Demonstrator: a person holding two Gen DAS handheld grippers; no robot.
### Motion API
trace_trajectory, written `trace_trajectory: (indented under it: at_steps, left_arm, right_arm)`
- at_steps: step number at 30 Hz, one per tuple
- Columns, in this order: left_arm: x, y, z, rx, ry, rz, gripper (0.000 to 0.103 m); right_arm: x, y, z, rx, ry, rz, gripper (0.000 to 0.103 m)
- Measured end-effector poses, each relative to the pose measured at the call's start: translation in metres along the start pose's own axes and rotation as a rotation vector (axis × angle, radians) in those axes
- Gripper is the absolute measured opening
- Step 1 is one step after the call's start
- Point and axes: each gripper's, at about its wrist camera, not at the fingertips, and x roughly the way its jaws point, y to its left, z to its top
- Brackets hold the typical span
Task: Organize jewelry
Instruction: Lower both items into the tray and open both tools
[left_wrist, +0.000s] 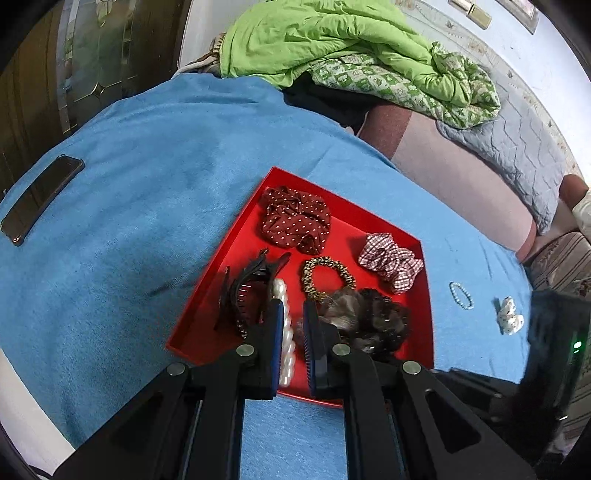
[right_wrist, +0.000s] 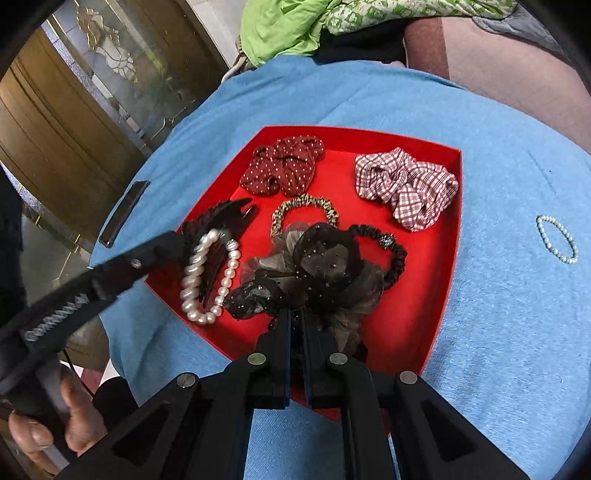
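The pearl bracelet is pinched in the left gripper; the right gripper is closed.

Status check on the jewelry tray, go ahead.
Left claw shut around pearl bracelet, inside red tray. Right claw shut on black tulle hairpiece. Beaded bracelet outside the tray, on blue cloth.

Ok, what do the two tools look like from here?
Both are matte black, with angular linkage arms and round silver pivot pins. The left tool has blue ribbed finger pads; seen from the right wrist, a coiled silver spring runs along its side. The right tool has narrow dark fingers.
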Motion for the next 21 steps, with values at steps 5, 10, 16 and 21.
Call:
trace_trajectory:
  at_steps: [5, 10, 16, 21]
  left_arm:
    - [-0.010, -0.002, 0.003, -0.006, -0.017, -0.011, 0.011]
    - [-0.021, -0.005, 0.003, -0.010, -0.041, 0.010, 0.026]
    - [-0.034, -0.012, 0.003, 0.002, -0.063, 0.035, 0.031]
    - [-0.044, -0.023, 0.000, 0.029, -0.082, 0.048, 0.039]
  right_arm:
    - [0.003, 0.011, -0.004, -0.027, 0.011, 0.023, 0.006]
    - [0.002, 0.017, -0.007, -0.051, 0.015, 0.033, 0.009]
    - [-0.022, 0.010, -0.008, -0.020, -0.044, 0.036, 0.042]
    - [-0.047, -0.002, -0.017, 0.011, -0.077, 0.031, 0.043]
